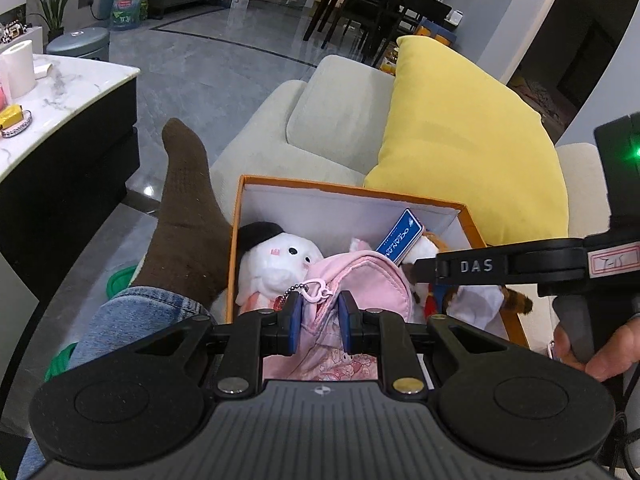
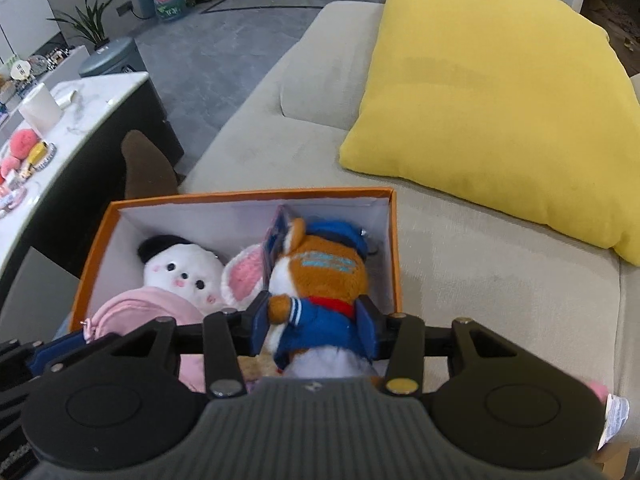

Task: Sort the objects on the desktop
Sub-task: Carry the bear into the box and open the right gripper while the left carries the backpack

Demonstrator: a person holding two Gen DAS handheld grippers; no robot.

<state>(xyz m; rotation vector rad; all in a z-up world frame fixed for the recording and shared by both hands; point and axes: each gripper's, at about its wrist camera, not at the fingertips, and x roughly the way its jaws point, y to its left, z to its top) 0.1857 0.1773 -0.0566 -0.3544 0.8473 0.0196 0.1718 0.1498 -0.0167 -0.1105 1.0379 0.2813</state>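
Pink pouch (image 1: pixel 356 280) between left jaws (pinched); fox plush (image 2: pixel 320 280) between right jaws.

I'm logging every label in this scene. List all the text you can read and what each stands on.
"DAS": on the right gripper's finger.
"OCEAN...": on the blue card in the orange box; the rest is too small.
Red-framed sticker on that gripper: unreadable.
Water jug label: blurred.
Light-blue lettering on the brown plush: blurred.

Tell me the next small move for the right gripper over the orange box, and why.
Probably open the jaws of the right gripper wider and lift clear. The brown plush in the blue jacket already lies inside the orange box, beside the white plush, with the pads at its sides. The left gripper holds the pink pouch.
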